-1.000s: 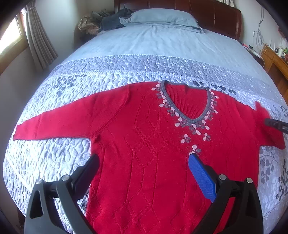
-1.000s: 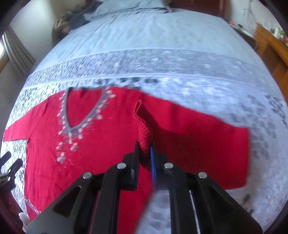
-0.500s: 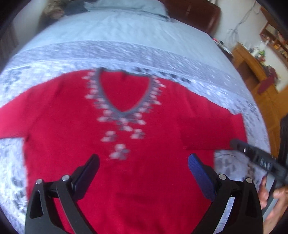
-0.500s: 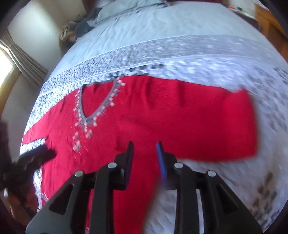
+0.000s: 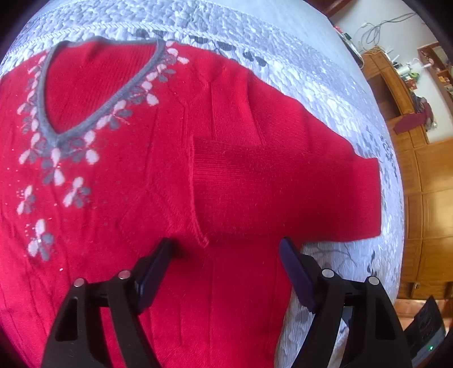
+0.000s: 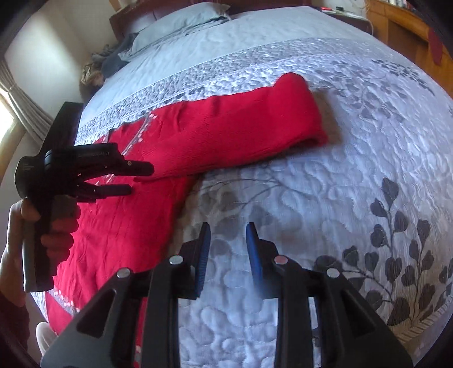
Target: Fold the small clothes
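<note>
A red sweater [image 5: 141,226] with a grey V-neck and flower trim lies flat on the bed. Its sleeve [image 5: 283,184] is folded back across the chest, also visible as the sleeve [image 6: 240,127] in the right wrist view. My left gripper [image 5: 226,250] hovers low over the sweater's side just below that sleeve. Its jaws are closing, with fabric under them but none pinched. Seen from the right wrist, the left gripper [image 6: 141,179] is held by a hand [image 6: 56,226]. My right gripper [image 6: 228,237] hangs over the bare quilt [image 6: 311,198], jaws slightly apart and nothing between them.
Wooden cabinets [image 5: 419,169] stand past the bed's right edge. A pillow [image 6: 175,25] and a heap of clothes [image 6: 96,70] lie at the headboard end. A curtain [image 6: 22,107] hangs at the left. The bed's near edge runs just below the sweater's hem.
The right gripper let go of the sleeve cuff, which now lies folded over the chest, and drew back over the quilt. The left gripper swung right and down towards the sweater, jaws narrowing.
</note>
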A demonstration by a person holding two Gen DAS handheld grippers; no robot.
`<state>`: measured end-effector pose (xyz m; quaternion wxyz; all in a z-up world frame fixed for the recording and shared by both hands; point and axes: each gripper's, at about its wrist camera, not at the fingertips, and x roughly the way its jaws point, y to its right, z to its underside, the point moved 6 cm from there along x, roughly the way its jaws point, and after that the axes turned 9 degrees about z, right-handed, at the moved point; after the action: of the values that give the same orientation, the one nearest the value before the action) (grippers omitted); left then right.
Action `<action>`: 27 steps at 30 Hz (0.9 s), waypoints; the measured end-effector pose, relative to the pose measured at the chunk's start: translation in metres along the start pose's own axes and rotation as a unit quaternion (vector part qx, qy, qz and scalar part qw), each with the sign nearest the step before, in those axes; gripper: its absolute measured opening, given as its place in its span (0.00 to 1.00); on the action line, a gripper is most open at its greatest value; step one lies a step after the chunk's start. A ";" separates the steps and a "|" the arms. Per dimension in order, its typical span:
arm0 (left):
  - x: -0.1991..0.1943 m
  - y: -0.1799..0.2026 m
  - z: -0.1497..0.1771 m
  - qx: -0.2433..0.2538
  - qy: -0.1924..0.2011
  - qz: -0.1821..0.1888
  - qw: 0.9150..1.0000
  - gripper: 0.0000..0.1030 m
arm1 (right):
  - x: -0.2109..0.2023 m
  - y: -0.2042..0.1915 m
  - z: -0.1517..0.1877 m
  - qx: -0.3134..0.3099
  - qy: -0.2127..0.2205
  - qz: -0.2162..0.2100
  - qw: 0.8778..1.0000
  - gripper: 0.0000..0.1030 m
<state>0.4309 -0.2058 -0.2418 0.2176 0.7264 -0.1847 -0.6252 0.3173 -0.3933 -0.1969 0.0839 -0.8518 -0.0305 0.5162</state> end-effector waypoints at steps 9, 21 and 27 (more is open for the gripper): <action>0.003 0.000 -0.011 -0.019 0.019 -0.023 0.999 0.22 | -0.001 0.002 -0.001 -0.002 0.014 -0.001 1.000 0.32; -0.078 -0.003 -0.033 -0.015 0.124 0.014 0.992 0.04 | 0.007 0.003 0.004 -0.005 0.015 0.019 1.000 0.32; -0.150 -0.047 -0.058 -0.002 0.189 -0.035 0.981 0.04 | 0.015 0.000 0.007 -0.018 0.008 0.029 0.999 0.32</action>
<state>0.4652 -0.0805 -0.1366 0.2282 0.8370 -0.1137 -0.4842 0.3176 -0.3900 -0.2129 0.0541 -0.8580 -0.0142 0.5106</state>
